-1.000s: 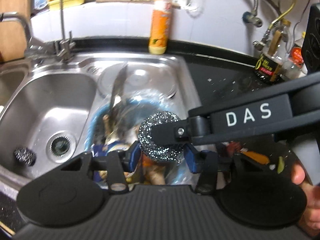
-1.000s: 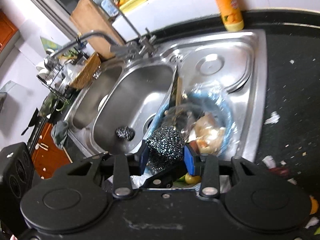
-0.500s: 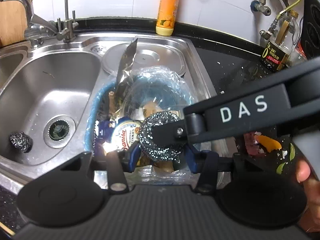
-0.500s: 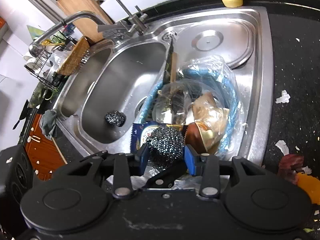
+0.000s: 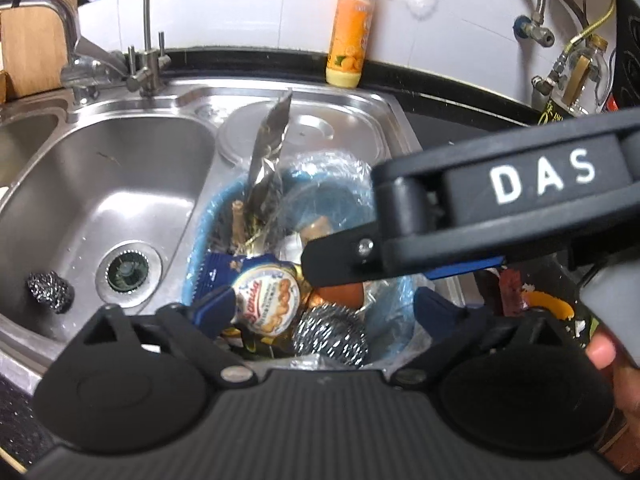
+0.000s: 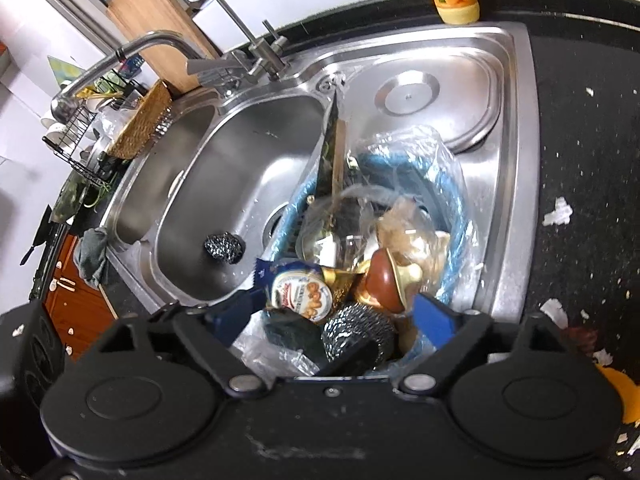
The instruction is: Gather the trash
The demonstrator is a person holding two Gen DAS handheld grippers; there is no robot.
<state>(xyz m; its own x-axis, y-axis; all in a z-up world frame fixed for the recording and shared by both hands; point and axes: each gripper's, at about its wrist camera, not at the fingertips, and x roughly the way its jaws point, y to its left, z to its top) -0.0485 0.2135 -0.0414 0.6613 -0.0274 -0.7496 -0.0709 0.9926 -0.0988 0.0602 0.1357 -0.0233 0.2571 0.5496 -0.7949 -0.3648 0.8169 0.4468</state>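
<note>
- In the left wrist view, our left gripper (image 5: 320, 308) has just been opening its jaws, and now they stand wide apart with nothing pressed between them.
- A steel scrubber (image 5: 330, 336) lies loose between them, in the blue bin (image 5: 196, 248) with a clear bag, on top of the trash.
- A round cookie wrapper (image 5: 267, 303) lies just left of the scrubber.
- Our right gripper (image 5: 472, 236) reaches in from the right, over the bin.
- A second scrubber (image 5: 50, 292) sits far left in the sink (image 5: 120, 184), near the drain.
- In the right wrist view, our right gripper (image 6: 336, 320) has also just been opening its jaws, and they are wide apart, holding nothing.
- The steel scrubber (image 6: 356, 332) rests in the bin (image 6: 456, 216), near a brown lid (image 6: 384, 280).
- Torn scraps (image 6: 558, 212) lie on the dark surface (image 6: 580, 140) at the right.
</note>
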